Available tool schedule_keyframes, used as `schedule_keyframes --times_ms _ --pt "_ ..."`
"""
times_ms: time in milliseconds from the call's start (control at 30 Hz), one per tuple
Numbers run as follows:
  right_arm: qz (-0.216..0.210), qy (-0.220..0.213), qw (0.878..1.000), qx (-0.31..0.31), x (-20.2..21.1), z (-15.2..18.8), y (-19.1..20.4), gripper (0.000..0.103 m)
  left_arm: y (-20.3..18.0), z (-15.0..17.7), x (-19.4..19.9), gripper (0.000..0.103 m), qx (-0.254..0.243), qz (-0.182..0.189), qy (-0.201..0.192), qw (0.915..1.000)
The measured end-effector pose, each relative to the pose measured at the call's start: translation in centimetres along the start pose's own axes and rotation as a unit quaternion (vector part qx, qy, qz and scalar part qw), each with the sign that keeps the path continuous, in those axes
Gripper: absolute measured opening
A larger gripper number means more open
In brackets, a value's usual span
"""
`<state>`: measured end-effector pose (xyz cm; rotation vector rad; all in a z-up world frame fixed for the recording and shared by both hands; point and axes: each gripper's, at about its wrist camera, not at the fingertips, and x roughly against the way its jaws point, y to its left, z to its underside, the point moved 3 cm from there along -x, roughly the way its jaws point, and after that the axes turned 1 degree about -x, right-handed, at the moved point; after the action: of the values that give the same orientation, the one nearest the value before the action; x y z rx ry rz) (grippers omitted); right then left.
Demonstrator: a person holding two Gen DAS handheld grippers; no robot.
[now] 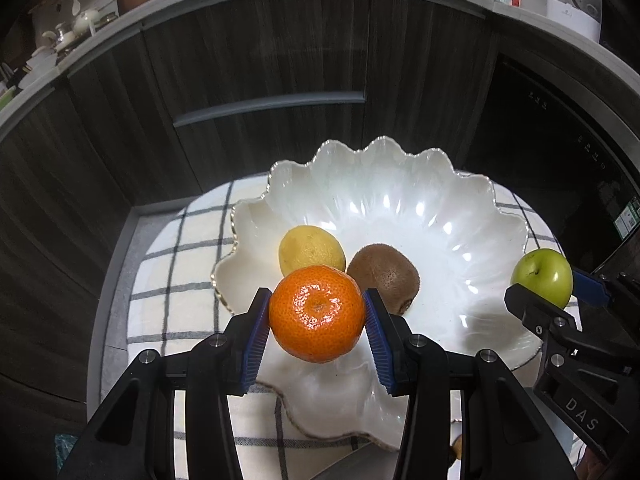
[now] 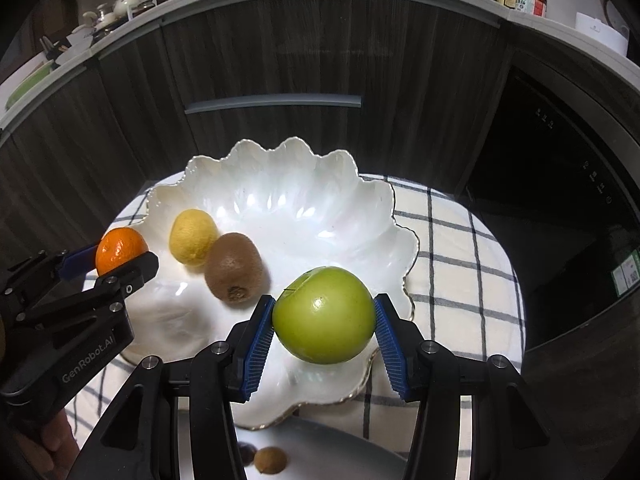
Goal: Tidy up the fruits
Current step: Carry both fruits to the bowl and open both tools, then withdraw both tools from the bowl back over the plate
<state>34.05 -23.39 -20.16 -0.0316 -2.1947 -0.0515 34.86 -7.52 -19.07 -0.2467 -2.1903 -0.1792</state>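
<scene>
- Two grippers, each holding a fruit: left gripper has its ribbed blue pads clamped on a glossy, dimpled mandarin, stem end facing the camera, above the bowl's near rim.
- Right gripper squeezes a smooth green apple, stem tipped up-left.
- Fuzzy kiwi and lemon sit touching in the scalloped white bowl on a checked cloth.

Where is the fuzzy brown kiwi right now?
The kiwi lies inside the white bowl, touching the lemon on its left side in the right wrist view.
</scene>
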Motion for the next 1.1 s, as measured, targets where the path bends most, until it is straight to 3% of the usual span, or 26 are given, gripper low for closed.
schedule_keyframes --times_ms 233,300,333,367,433,500,667,800,867,1100 --pt "0.001 0.013 1.0 -0.003 -1.3 0.0 -0.3 0.051 -0.1 0.1 -1.2 0.047 -0.002 -0.002 0.012 0.9999" --pt "0.007 0.015 1.0 -0.003 -1.6 0.0 -0.3 0.051 -0.1 0.1 -1.1 0.055 -0.003 -0.008 0.007 0.9999" --pt "0.016 0.017 1.0 -0.003 -1.6 0.1 -0.4 0.052 0.0 0.0 -1.0 0.063 -0.005 -0.013 0.003 0.9999" --pt "0.018 0.015 1.0 -0.003 -1.6 0.1 -0.5 0.055 0.1 0.0 -0.9 0.067 -0.006 -0.018 -0.001 0.9998" --pt "0.025 0.005 1.0 -0.005 -1.3 -0.1 -0.5 0.07 0.3 -0.1 -0.7 0.068 -0.009 -0.024 -0.004 0.9997" --pt "0.035 -0.008 0.999 -0.004 -0.7 -0.3 -0.6 0.079 0.3 -0.2 -0.6 0.072 -0.01 -0.027 -0.003 0.9996" --pt "0.049 -0.025 0.998 -0.011 0.7 -0.7 -0.8 0.079 0.8 -0.1 0.6 0.091 0.0 -0.046 -0.014 0.9989" --pt "0.055 -0.037 0.998 -0.013 2.3 -0.6 -0.8 0.079 0.6 0.0 2.2 0.093 -0.002 -0.049 -0.028 0.9984" --pt "0.058 -0.042 0.997 -0.013 3.3 -0.3 -0.8 0.08 0.5 0.0 2.9 0.1 -0.003 -0.05 -0.036 0.9981" --pt "0.065 -0.042 0.997 -0.017 6.2 1.5 -1.4 0.08 -1.2 1.4 5.4 0.101 -0.023 -0.047 -0.049 0.9975"
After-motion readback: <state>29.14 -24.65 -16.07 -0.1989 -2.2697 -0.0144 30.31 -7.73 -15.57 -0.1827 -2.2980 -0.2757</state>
